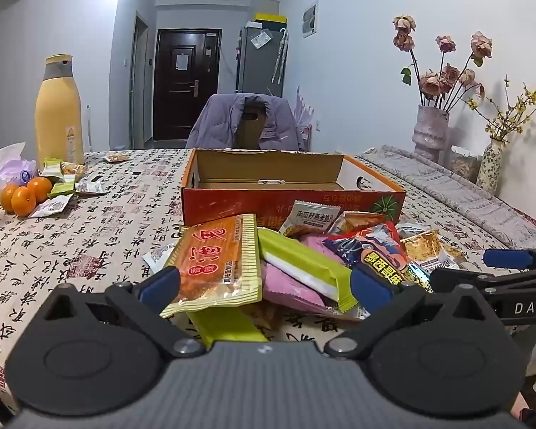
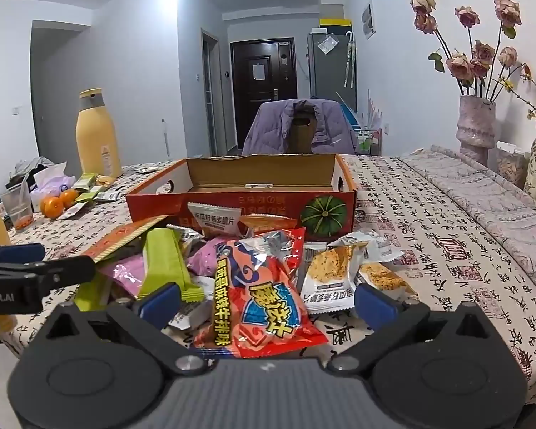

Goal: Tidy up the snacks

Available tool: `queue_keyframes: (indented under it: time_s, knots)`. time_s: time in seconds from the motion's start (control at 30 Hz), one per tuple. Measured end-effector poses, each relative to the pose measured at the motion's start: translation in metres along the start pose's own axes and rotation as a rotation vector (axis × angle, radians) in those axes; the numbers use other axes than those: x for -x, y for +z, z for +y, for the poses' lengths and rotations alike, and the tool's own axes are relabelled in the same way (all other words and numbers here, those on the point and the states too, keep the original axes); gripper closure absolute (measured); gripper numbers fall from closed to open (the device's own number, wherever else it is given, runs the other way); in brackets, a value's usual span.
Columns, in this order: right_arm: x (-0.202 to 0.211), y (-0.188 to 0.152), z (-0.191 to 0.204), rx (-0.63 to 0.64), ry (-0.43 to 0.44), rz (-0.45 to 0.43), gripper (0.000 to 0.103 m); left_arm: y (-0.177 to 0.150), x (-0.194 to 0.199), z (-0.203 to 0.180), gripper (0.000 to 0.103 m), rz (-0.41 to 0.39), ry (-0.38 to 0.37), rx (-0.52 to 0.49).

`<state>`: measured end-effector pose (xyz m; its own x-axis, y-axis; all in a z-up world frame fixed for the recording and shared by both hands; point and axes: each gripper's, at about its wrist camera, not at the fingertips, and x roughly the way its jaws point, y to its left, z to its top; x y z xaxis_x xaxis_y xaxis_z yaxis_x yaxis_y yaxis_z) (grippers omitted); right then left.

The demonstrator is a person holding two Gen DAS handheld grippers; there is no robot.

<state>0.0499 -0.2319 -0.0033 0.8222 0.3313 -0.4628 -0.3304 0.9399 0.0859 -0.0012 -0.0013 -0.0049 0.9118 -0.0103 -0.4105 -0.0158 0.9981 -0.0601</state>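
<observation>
Orange cardboard box [image 1: 289,200] stands open just behind the heap of snack packets [image 2: 232,271] on the calligraphy-print tablecloth [image 1: 89,236], with a yellow bottle [image 1: 58,111], oranges [image 1: 25,193] and more small packets well off to the left, and vases of dried flowers [image 2: 477,125] at the right wall. The left view puts an orange packet [image 1: 214,268] and a green bar [image 1: 303,264] foremost, while the right view shows a red crisp bag [image 2: 264,293] and white cracker packets [image 2: 330,271] nearest. Both tools tilt slightly down over the near edge of the heap, the left gripper [image 1: 264,282] and right gripper [image 2: 268,300] spread fully wide with packets lying between the fingers but nothing clasped.
</observation>
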Motion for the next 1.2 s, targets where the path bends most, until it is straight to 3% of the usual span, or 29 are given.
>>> queue_keyframes:
  time_s: [1.2]
  knots:
    - [-0.0036,-0.0004,-0.0073,0.003,-0.037,-0.003,0.0,-0.0002,-0.0093,0.006,0.0,0.025,0.002,0.027]
